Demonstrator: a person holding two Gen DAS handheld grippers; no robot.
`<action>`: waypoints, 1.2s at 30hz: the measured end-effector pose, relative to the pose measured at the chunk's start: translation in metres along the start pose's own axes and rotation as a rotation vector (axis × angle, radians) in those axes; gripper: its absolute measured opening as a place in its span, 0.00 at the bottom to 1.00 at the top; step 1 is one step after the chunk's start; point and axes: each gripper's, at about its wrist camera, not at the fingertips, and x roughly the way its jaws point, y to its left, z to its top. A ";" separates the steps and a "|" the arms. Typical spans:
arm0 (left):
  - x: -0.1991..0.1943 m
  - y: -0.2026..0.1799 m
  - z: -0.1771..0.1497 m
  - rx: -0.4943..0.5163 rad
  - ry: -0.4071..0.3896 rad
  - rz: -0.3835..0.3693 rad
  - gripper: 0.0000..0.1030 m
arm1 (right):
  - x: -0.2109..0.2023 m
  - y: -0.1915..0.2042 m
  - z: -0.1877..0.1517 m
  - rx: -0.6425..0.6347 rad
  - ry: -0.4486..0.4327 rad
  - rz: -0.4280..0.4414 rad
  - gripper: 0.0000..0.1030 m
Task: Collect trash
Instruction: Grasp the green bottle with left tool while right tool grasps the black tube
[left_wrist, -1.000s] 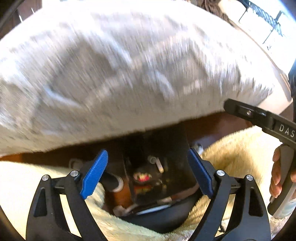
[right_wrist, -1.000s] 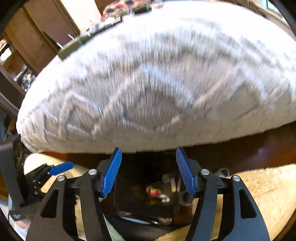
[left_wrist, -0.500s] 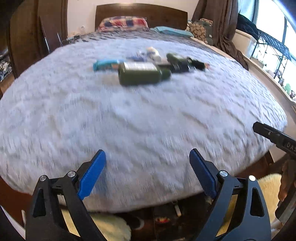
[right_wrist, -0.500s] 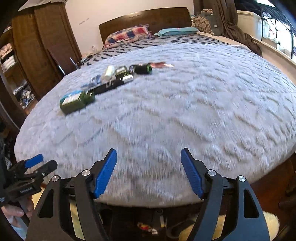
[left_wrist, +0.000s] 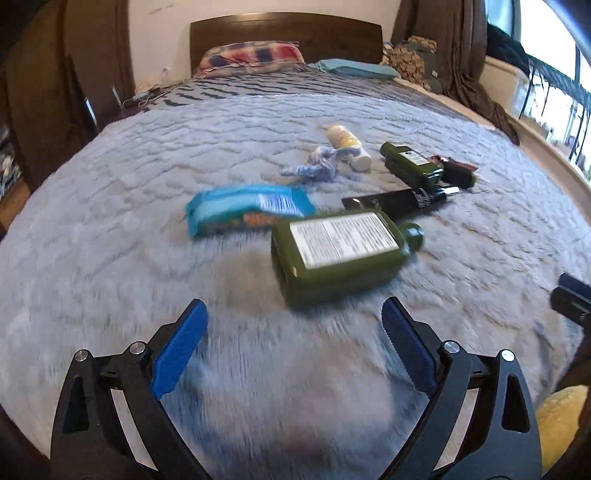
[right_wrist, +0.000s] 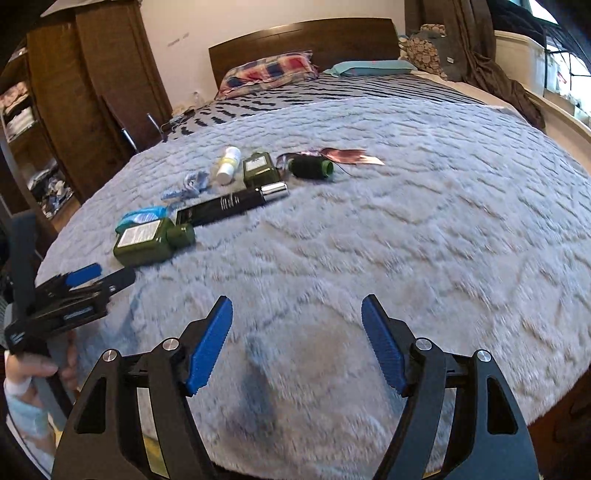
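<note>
Both grippers have risen from under the bed (left_wrist: 110, 258); left gripper (left_wrist: 293, 349) jaws are opening wide and empty, right gripper (right_wrist: 297, 341) jaws gape empty, facing the green bottle (left_wrist: 340, 254).

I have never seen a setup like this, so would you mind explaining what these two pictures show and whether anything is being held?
There is no robot here: a person holds a hand-operated gripper in each hand, each with a fisheye camera looking along its two blue-padded fingers. One picture looks out from the left gripper, whose jaws are opening; the other from the right gripper, which is open. Both hold nothing. They hover over a grey fluffy blanket on a bed. The trash lies there: a large green bottle, a blue wrapper, a black tube, a smaller green bottle, a small white-capped bottle, a crumpled blue-white cloth and a reddish wrapper.
</note>
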 end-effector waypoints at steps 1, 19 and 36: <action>0.005 -0.001 0.004 0.010 0.007 0.002 0.88 | 0.002 0.001 0.002 0.000 0.000 0.002 0.71; 0.039 -0.045 0.038 0.167 0.030 -0.065 0.82 | 0.044 -0.009 0.037 0.036 0.030 -0.009 0.71; -0.005 -0.007 -0.004 0.064 -0.011 -0.071 0.82 | 0.098 0.055 0.063 0.017 0.125 0.144 0.71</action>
